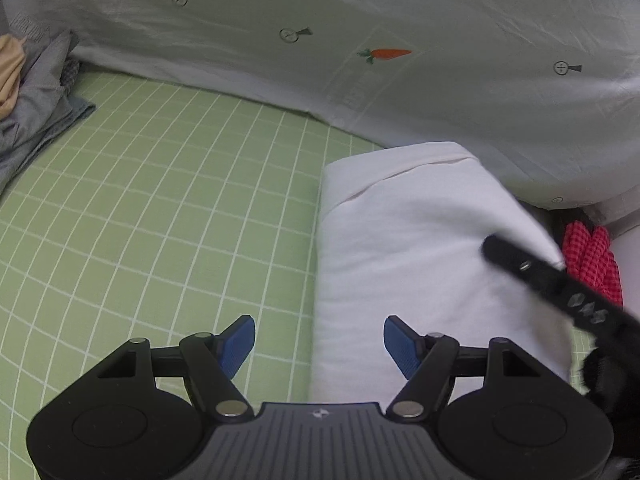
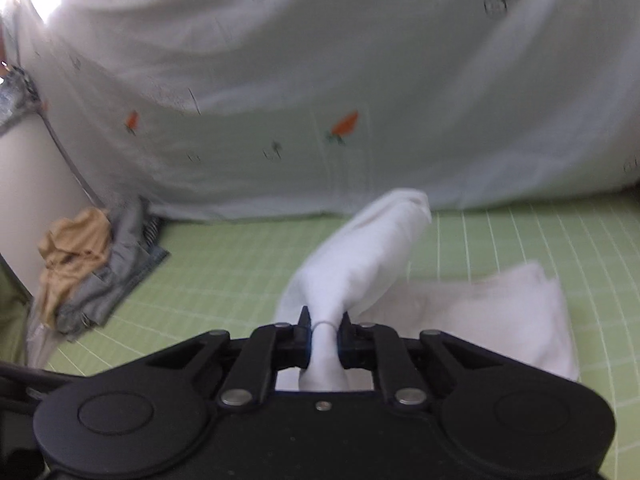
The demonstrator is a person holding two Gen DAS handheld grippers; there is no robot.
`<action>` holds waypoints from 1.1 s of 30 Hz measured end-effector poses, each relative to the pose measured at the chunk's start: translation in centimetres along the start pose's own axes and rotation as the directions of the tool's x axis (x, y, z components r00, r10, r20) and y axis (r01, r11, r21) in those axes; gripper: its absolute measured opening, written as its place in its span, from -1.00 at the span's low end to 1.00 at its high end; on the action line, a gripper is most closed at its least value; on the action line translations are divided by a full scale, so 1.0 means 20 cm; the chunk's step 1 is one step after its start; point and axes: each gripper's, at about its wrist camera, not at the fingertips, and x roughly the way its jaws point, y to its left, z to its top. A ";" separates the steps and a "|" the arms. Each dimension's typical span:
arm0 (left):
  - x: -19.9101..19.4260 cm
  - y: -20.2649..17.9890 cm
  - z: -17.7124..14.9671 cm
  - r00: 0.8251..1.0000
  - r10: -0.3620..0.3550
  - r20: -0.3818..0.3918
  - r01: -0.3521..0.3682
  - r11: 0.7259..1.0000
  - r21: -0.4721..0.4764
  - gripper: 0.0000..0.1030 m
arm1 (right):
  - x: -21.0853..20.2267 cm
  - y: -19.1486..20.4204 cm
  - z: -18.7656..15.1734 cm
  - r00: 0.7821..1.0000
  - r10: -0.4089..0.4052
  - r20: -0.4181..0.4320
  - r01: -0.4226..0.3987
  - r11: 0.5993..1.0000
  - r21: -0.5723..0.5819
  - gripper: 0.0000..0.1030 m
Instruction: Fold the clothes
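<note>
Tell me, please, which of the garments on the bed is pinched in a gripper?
The white garment: the right gripper is shut on a bunched fold of it. The tan and grey clothes lie untouched in a pile.

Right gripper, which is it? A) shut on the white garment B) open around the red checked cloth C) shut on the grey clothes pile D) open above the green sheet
A: in the right wrist view the right gripper has its jaws pinched on a bunched fold of the white garment, which rises off the green checked sheet; the grey clothes pile lies apart at the left.
</note>
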 end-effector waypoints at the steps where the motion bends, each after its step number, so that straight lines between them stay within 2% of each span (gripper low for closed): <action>1: -0.01 -0.02 0.00 1.000 0.000 0.010 0.000 1.000 0.014 0.39 | -0.06 0.01 0.03 1.000 0.002 0.030 -0.001 1.000 -0.019 -0.81; 5: 0.00 -0.09 -0.01 1.000 -0.024 0.016 0.023 0.999 0.048 0.42 | -0.31 -0.06 0.06 0.986 -0.034 0.162 0.035 0.999 -0.007 -0.81; 7: 0.03 -0.11 -0.03 0.999 -0.035 -0.007 0.035 0.998 0.050 0.48 | -0.37 -0.18 -0.02 0.979 -0.119 0.163 0.109 0.992 0.067 -0.81; 8: 0.06 -0.12 -0.05 0.999 -0.039 -0.026 0.040 0.998 0.046 0.50 | -0.37 -0.25 -0.08 0.973 -0.187 0.134 0.173 0.979 0.108 -0.78; 9: 0.09 -0.13 -0.06 0.998 -0.042 -0.048 0.044 0.998 0.040 0.50 | -0.34 -0.32 -0.15 0.968 -0.239 0.072 0.228 0.964 0.138 -0.61; 10: 0.12 -0.14 -0.07 0.996 -0.048 -0.072 0.051 0.998 0.037 0.50 | -0.29 -0.39 -0.22 0.961 -0.275 -0.022 0.276 0.949 0.153 -0.53; 11: 0.15 -0.15 -0.08 0.994 -0.055 -0.096 0.058 0.998 0.037 0.50 | -0.24 -0.45 -0.30 0.944 -0.307 -0.116 0.324 0.932 0.165 -0.35; 12: 0.17 -0.16 -0.08 0.992 -0.058 -0.108 0.063 0.997 0.043 0.50 | -0.19 -0.51 -0.37 0.919 -0.335 -0.209 0.372 0.913 0.171 -0.21; 13: 0.19 -0.17 -0.09 0.991 -0.061 -0.115 0.067 0.996 0.053 0.51 | -0.18 -0.55 -0.41 0.906 -0.344 -0.248 0.394 0.899 0.193 -0.15; 14: 0.21 -0.18 -0.09 0.991 -0.060 -0.121 0.067 0.996 0.060 0.54 | -0.20 -0.56 -0.42 0.913 -0.338 -0.230 0.388 0.892 0.231 -0.06; 15: 0.23 -0.18 -0.09 0.990 -0.063 -0.129 0.071 0.996 0.061 0.55 | -0.21 -0.56 -0.42 0.918 -0.330 -0.219 0.379 0.890 0.252 0.23; 17: 0.27 -0.19 -0.09 0.987 -0.074 -0.146 0.084 0.995 0.059 0.56 | -0.19 -0.56 -0.41 0.922 -0.320 -0.215 0.369 0.896 0.248 0.56; 19: 0.32 -0.20 -0.09 0.983 -0.087 -0.164 0.099 0.993 0.065 0.56 | -0.14 -0.58 -0.40 0.917 -0.323 -0.234 0.376 0.897 0.232 0.59; 21: 0.38 -0.21 -0.08 0.979 -0.097 -0.180 0.111 0.991 0.069 0.56 | -0.09 -0.62 -0.41 0.911 -0.317 -0.263 0.379 0.896 0.232 0.74; 24: 0.46 -0.21 -0.06 0.972 -0.126 -0.197 0.140 0.988 0.060 0.63 | -0.02 -0.70 -0.40 0.919 -0.284 -0.274 0.360 0.888 0.286 0.94; 29: 0.57 -0.20 -0.03 0.946 -0.225 -0.232 0.232 0.973 0.001 0.65 | 0.06 -0.78 -0.41 0.938 -0.196 -0.287 0.303 0.866 0.398 0.99; 31: 0.61 -0.20 -0.03 0.931 -0.262 -0.254 0.265 0.964 -0.024 0.65 | 0.09 -0.80 -0.41 0.944 -0.166 -0.287 0.285 0.848 0.446 1.00; 33: 0.63 -0.21 -0.04 0.926 -0.277 -0.258 0.276 0.960 -0.041 0.63 | 0.10 -0.80 -0.42 0.948 -0.146 -0.282 0.273 0.827 0.491 1.00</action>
